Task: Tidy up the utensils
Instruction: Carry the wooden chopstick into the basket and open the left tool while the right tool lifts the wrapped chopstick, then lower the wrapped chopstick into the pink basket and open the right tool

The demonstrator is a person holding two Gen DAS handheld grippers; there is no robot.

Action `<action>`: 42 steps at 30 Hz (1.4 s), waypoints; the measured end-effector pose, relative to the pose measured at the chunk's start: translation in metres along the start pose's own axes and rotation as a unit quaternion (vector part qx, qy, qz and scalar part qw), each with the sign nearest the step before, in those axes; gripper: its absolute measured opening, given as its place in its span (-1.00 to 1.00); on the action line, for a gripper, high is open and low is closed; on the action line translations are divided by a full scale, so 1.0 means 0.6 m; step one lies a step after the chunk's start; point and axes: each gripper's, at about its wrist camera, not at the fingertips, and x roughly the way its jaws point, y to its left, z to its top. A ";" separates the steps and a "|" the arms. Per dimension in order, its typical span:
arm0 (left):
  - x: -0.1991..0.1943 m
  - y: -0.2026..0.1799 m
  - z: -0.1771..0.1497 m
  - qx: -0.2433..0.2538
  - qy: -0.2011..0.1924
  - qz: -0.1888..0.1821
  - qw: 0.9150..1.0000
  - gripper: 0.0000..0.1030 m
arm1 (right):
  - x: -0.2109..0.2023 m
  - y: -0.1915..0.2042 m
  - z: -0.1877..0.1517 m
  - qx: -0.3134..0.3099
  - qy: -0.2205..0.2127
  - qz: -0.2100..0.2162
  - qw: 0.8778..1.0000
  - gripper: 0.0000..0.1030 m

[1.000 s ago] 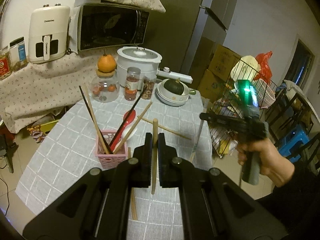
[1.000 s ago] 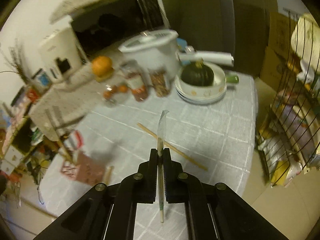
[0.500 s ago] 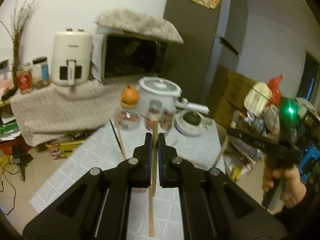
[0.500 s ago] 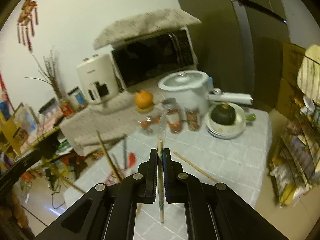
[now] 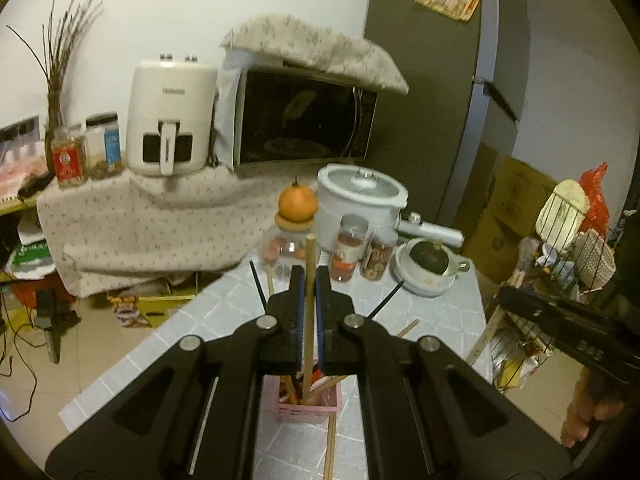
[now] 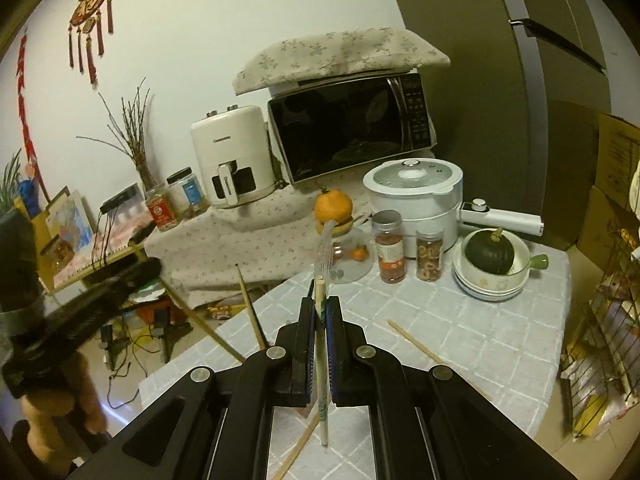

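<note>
My left gripper is shut on a wooden chopstick held upright. Its lower end dips into the pink basket just below the jaws. Several chopsticks, some black, lean out of that basket. My right gripper is shut on a chopstick in a clear wrapper, also upright over the table. In the left wrist view the right gripper shows at the right, held by a hand. Loose chopsticks lie on the checked tablecloth.
At the table's back stand a glass jar topped with an orange, two spice jars, a white cooker and stacked bowls holding a green squash. A wire rack is off the right edge. The floor drops away at left.
Both grippers rose and tipped upward, showing more wall. My left gripper moved over the pink basket, and its chopstick's lower end now sits inside. The right gripper swung left toward the basket.
</note>
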 end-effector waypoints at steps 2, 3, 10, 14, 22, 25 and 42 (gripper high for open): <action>0.016 -0.001 -0.006 0.003 0.009 0.008 1.000 -0.89 | 0.002 0.005 -0.002 -0.003 -0.002 0.002 1.000 -0.90; 0.021 -0.001 -0.007 0.004 0.013 0.011 1.000 -0.89 | 0.003 0.006 -0.003 -0.004 -0.002 0.003 1.000 -0.90; 0.070 0.012 -0.017 0.001 0.056 0.012 0.998 -0.88 | 0.013 0.018 -0.005 -0.004 -0.003 0.012 1.000 -0.90; 0.072 0.031 -0.018 -0.033 0.068 0.002 0.997 -0.41 | 0.017 0.034 -0.004 -0.010 -0.007 0.022 1.000 -0.90; 0.035 0.054 -0.017 -0.058 0.088 0.029 0.994 -0.01 | 0.029 0.074 0.011 -0.017 -0.038 0.048 0.998 -0.89; 0.031 0.060 -0.028 -0.039 0.123 0.074 0.989 0.16 | 0.046 0.089 0.016 -0.022 -0.050 0.052 0.997 -0.89; 0.046 0.096 -0.085 -0.026 0.216 0.088 0.972 0.26 | 0.171 0.134 -0.028 -0.094 -0.031 -0.003 0.995 -0.88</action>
